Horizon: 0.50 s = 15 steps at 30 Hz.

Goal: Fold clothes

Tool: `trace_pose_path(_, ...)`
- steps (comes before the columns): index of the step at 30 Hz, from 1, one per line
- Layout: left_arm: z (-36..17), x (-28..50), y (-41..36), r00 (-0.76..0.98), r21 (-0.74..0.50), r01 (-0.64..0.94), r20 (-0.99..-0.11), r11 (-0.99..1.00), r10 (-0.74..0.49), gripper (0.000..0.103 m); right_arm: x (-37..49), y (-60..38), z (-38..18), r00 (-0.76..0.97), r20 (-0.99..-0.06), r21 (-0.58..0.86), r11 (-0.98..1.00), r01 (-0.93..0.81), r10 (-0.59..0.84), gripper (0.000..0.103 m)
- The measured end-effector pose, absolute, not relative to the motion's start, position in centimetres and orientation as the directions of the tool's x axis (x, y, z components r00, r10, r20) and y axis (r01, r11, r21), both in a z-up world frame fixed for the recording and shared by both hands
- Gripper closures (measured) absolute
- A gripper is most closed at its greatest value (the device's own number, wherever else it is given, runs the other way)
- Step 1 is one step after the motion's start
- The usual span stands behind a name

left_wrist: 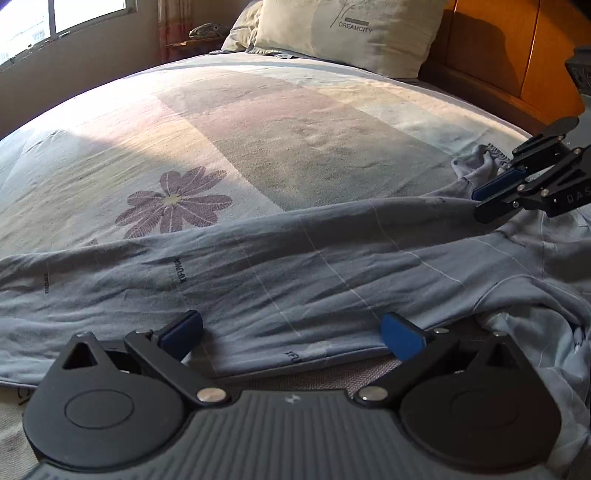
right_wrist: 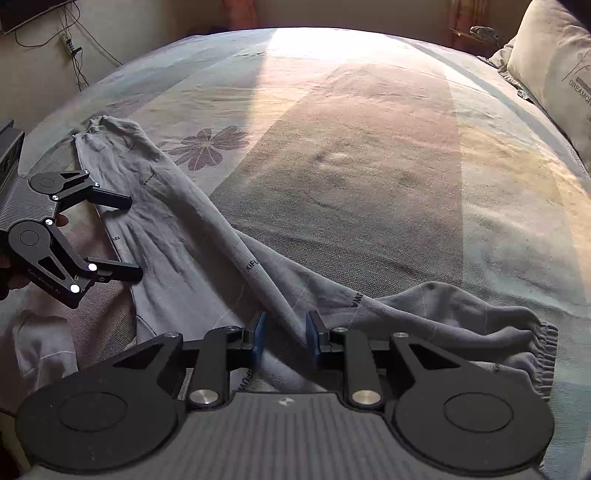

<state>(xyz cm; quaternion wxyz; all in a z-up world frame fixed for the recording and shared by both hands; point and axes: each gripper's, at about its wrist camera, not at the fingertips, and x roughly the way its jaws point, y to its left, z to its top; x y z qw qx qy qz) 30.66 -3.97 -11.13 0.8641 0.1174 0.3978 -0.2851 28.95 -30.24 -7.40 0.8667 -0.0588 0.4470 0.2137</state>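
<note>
1. Grey-blue trousers (left_wrist: 280, 273) lie stretched across the near edge of the bed (left_wrist: 258, 122), printed lettering and thin pale lines on the fabric. In the right wrist view the trousers (right_wrist: 221, 236) run diagonally, one leg draped over the other, elastic cuffed end (right_wrist: 532, 347) at the right.
2. Right tongs (right_wrist: 284, 338): narrow gap, blue pads either side of a raised fold of the trousers leg. Fabric fills the gap and looks pinched, so gripping the trousers. The contact itself is partly hidden behind the tongs' body.
3. Same right tongs (left_wrist: 493, 201) seen from the left wrist camera: cut off at the frame's right edge, tips at the cloth beside the gathered cuff.
4. Left tongs (left_wrist: 291, 334): wide open, nothing between the pads, hovering above the trousers' near hem. In the right wrist view the left tongs (right_wrist: 127, 236) are spread over the far leg section; whether the tips touch cloth can't be told.
5. A bit of hand (right_wrist: 61, 221) shows behind the left tongs, mostly hidden.
6. Bedspread has a purple flower print (left_wrist: 173, 201); sun glare washes out the middle.
7. Pillow (left_wrist: 347, 33) at the headboard (left_wrist: 517, 55), print partly readable.
</note>
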Motion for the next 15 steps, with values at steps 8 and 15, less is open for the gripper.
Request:
trace_pose_path(8,-10.1,29.0,-2.8,0.527,-0.038,0.549,-0.76,0.835,-0.381,0.001,34.4,-35.4,-6.3,0.602,-0.784,-0.093,0.931,-0.352,0.15,0.075)
trace_pose_path(15,-9.7,27.2,-3.2,0.496,-0.041,0.573,-0.778,0.818,-0.386,0.001,35.4,-39.0,-8.2,0.515,-0.821,0.011,0.909,-0.416,0.245,0.053)
